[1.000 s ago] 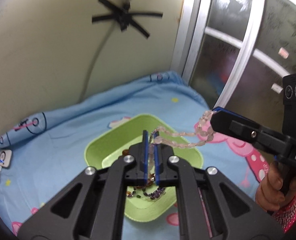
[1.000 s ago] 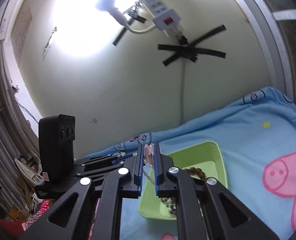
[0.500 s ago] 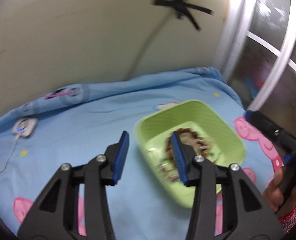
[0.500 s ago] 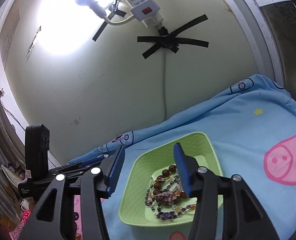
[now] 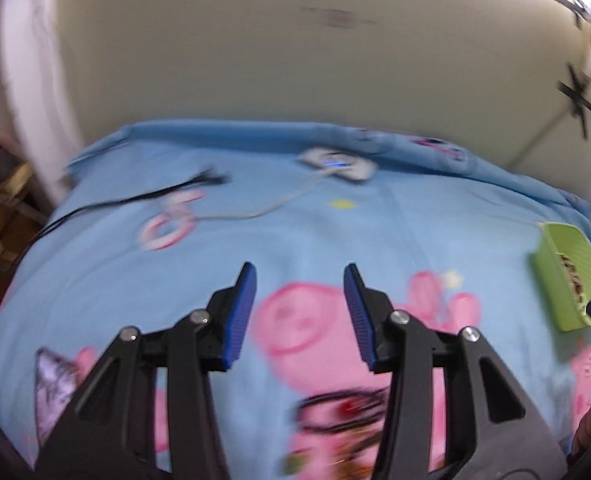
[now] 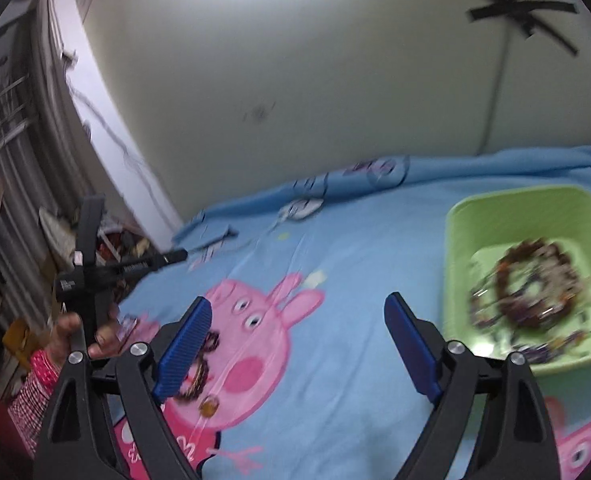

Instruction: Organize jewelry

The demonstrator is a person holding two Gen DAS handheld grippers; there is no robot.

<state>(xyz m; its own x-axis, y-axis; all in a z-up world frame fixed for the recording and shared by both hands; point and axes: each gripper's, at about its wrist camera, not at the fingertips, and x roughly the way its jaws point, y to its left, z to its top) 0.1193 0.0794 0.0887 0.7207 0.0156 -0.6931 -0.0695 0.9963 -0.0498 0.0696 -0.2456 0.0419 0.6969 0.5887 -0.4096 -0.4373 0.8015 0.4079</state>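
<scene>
Both grippers left the green tray [image 6: 495, 216], jaws apparently empty.

Both views are soft with motion blur; the beads [image 6: 535, 296] in the green tray [image 6: 507, 208] smear at right. Glare burns out the top edge of the right wrist view and the upper right of the left. Fisheye bending darkens the corners.

Open blue bedsheet [image 6: 347, 248] ahead of the right gripper [image 6: 297, 344], spread wide, with the green tray [image 6: 495, 208] blocking the right side. Loose jewelry [image 6: 199, 376] lying near the left finger. For the left gripper [image 5: 298, 314], bare sheet forward; cables [image 5: 143, 198] and a white charger [image 5: 337, 164] farther off near the wall.
</scene>
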